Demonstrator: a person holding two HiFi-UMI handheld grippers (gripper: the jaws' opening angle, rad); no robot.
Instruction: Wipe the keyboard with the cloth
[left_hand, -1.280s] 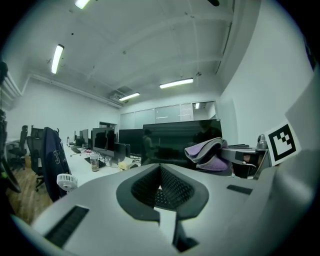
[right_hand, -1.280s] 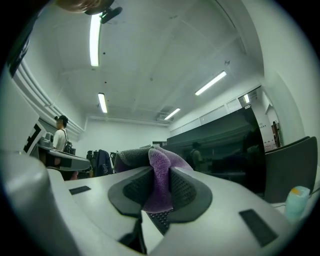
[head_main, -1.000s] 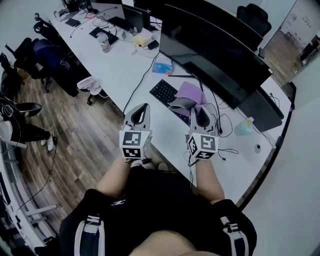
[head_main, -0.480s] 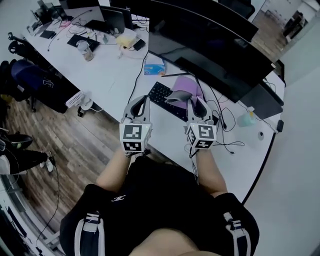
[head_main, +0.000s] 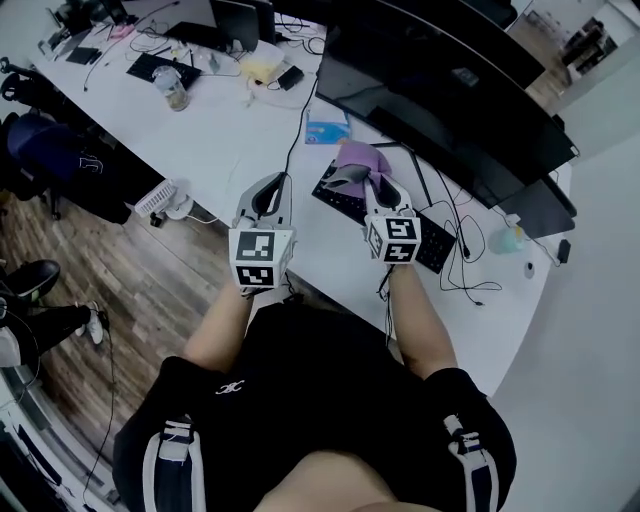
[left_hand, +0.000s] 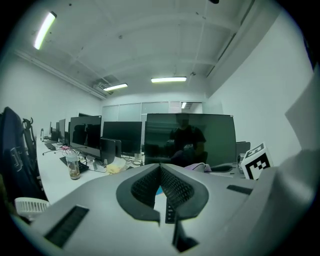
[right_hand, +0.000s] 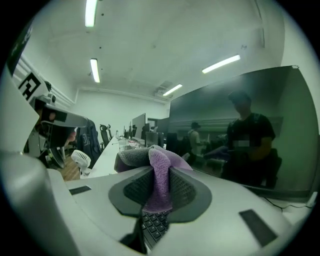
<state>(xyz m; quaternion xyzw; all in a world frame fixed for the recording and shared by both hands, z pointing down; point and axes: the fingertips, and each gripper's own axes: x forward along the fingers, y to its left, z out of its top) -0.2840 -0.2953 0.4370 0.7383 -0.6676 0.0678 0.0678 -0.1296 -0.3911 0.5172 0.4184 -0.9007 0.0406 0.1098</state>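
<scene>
Right gripper (head_main: 371, 186) clamped on purple cloth (head_main: 352, 158), over one end of the keyboard (head_main: 437, 246) on the desk (head_main: 235, 140); left gripper (head_main: 270, 186) jaws together, empty, just beside the keyboard. Best wipe: lay cloth flat on keys, drag along rows, light pressure (don't shove the board). No readable writing, only square markers on cubes

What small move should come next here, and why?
Probably lower the right gripper a little so the purple cloth clamped in its jaws presses onto the keyboard. The cloth hangs just above the keys, and contact isn't evident.
</scene>
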